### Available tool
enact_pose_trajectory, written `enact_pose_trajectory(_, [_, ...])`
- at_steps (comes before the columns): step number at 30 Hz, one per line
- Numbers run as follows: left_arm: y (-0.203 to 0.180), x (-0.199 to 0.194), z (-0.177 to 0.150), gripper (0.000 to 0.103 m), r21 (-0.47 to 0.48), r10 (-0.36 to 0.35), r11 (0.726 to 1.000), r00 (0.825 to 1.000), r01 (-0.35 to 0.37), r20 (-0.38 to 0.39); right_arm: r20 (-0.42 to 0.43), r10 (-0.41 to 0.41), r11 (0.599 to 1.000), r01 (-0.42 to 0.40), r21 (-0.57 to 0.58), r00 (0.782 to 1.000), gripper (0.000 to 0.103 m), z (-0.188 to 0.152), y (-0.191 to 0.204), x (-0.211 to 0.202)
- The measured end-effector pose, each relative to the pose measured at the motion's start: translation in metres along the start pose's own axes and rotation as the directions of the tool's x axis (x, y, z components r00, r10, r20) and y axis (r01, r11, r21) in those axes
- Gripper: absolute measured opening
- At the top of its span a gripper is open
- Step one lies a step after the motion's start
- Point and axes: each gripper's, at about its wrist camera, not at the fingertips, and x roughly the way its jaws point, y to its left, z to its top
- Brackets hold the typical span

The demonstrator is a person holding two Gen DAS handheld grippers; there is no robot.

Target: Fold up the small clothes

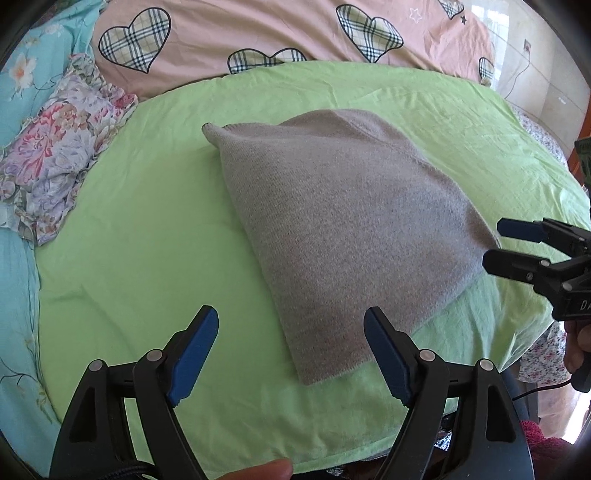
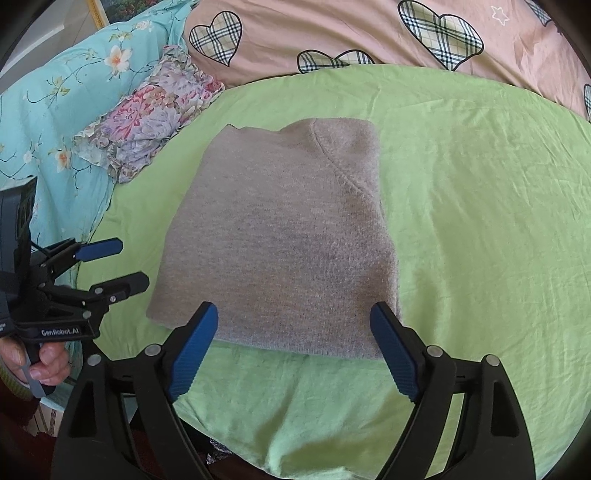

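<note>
A grey knitted garment lies folded into a rough rectangle on the green sheet; it also shows in the right wrist view. My left gripper is open and empty, held above the sheet at the garment's near left corner. It appears from the side in the right wrist view, just left of the garment. My right gripper is open and empty, just above the garment's near edge. It appears at the right edge of the left wrist view, close to the garment's right corner.
A floral ruffled cloth lies at the sheet's left edge, also seen in the right wrist view. A pink quilt with plaid hearts lies behind. A turquoise floral cover lies on the left. The sheet's front edge drops off near me.
</note>
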Motion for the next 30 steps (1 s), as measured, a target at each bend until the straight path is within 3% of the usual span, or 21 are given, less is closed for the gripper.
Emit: enact_pose_trajectory(30, [0.001,0.007,0.003,0.084,-0.034,0.075,0.997,0.997,-0.075,0.006,0.007,0.016,0.999,-0.016,-0.038,1.0,0.089,0.014,0.0,0.007])
